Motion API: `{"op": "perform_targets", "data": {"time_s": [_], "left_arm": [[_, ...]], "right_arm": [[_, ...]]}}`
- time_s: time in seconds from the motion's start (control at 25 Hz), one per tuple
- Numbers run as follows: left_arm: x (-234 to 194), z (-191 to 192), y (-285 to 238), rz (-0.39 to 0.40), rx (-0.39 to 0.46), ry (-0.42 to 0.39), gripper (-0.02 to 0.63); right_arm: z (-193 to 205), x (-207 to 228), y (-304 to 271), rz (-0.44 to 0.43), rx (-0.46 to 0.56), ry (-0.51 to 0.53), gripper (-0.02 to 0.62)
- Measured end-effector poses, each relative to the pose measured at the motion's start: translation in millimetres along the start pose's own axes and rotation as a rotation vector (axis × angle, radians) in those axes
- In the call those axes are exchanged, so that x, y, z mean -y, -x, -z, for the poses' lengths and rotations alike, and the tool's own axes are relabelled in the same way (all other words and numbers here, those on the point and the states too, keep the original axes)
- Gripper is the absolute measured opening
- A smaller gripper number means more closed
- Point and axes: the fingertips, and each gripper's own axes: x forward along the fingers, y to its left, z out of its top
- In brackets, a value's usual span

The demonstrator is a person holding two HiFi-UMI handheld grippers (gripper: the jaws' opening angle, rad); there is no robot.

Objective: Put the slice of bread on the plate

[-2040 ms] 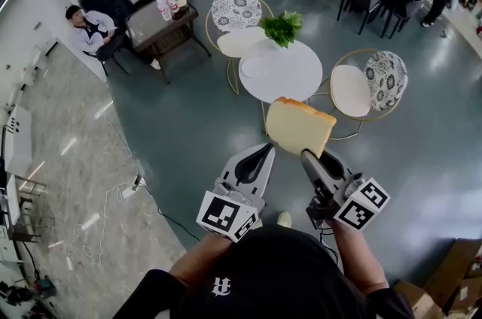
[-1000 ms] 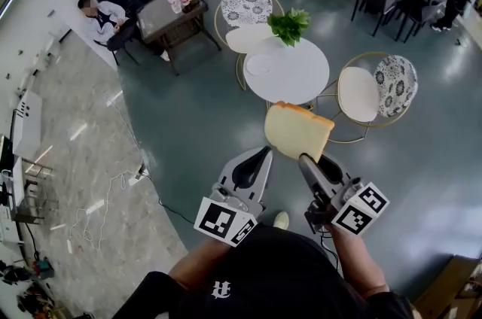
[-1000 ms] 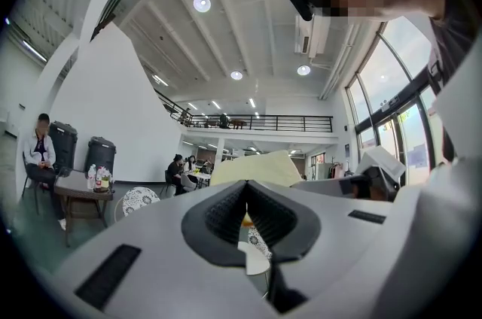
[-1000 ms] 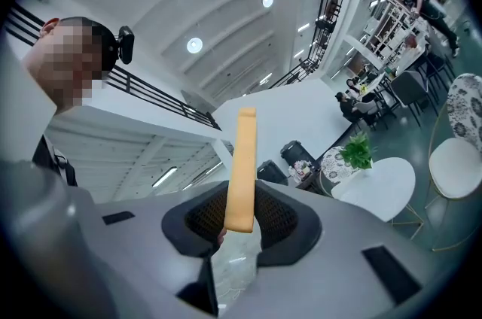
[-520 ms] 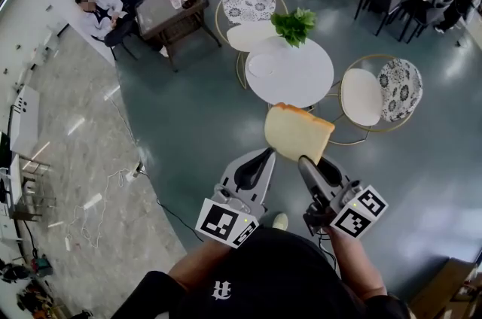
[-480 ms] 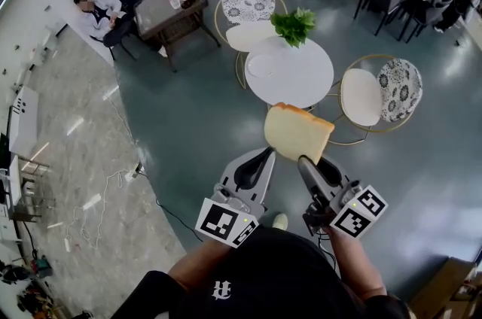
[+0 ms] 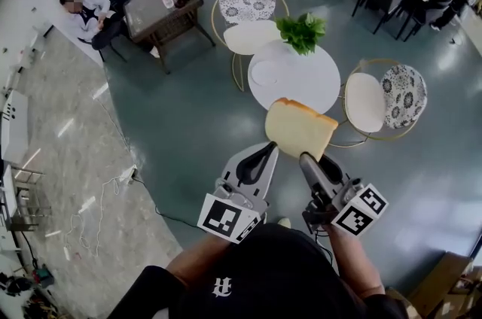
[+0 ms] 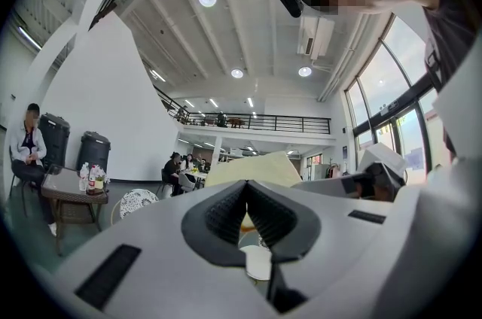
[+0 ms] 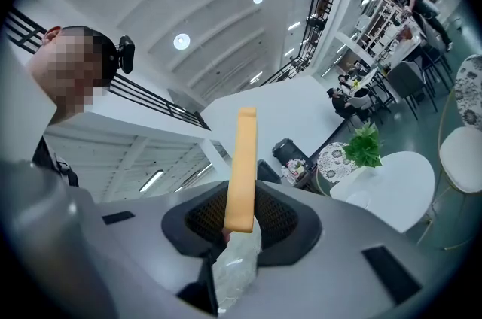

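A: Closing in on the table (image 7: 307, 77) since two seconds ago, and bringing the bread (image 7: 300, 127) along in the same grip.

B: Gripping it how?

A: Pinching it by the lower edge in the right gripper (image 7: 310, 158) and standing it upright, edge-on between the pads. Keeping the left gripper (image 7: 267, 150) closed on nothing, just beside.

B: Getting over the plate (image 7: 265, 72) yet?

A: Not yet. Still hanging over bare floor, short of the table's near rim in the head view. Seeing the plate empty on the table's left part, this side of the plant (image 7: 301, 31).

B: Judging progress how, then?

A: Counting the pickup as done and the carry as under way. Leaving everything at the plate still to do.

B: Meaning what, exactly?

A: Reaching on past the rim, steering left toward the plate, tipping the slice from upright to flat, lowering it, then opening the jaws.

B: Needing the left gripper for any of that?

A: Probably not, judging from the firm hold on the right. Just riding alongside for now.
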Motion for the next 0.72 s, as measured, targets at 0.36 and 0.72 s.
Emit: {"op": "perform_targets", "data": {"time_s": [0.36,0.72], "left_arm": [[-61,-2,-16,0.041,-0.011,0.005,0.008],[-84,6,-36,0.042,-0.024,0.022,0.008]], "right_arm": [[-1,16,-55,0.065,0.02,-0.005,0.097],[-10,39,-83,0.079,0.013,-0.029,0.097]]}}
